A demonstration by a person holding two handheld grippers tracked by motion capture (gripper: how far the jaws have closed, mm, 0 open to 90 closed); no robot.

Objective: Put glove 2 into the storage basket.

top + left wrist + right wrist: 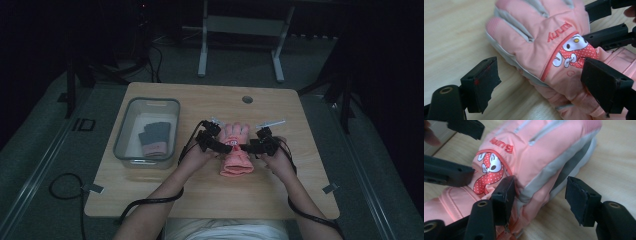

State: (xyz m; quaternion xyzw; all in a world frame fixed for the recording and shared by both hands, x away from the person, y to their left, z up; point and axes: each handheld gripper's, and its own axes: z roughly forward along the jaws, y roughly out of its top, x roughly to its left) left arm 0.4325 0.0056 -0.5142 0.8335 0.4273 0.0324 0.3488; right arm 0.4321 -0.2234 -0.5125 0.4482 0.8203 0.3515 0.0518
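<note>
A pink padded glove [235, 150] with a cartoon patch lies flat on the wooden table [165, 195], fingers pointing away from the person. My left gripper [224, 145] comes in from the glove's left and stands open. In the left gripper view the glove [541, 45] has its edge between the jaws of the left gripper [541, 85], one jaw over the cuff and one over bare wood. My right gripper [249, 147] comes from the right and is open too. In its own view the right gripper [544, 200] straddles the grey side seam of the glove [544, 152].
A clear plastic bin [125, 131] stands on the table's left half with a dark grey glove [155, 137] inside. A round cable hole [247, 99] sits near the far edge. Cables trail off the front edge. Table legs stand on the floor beyond.
</note>
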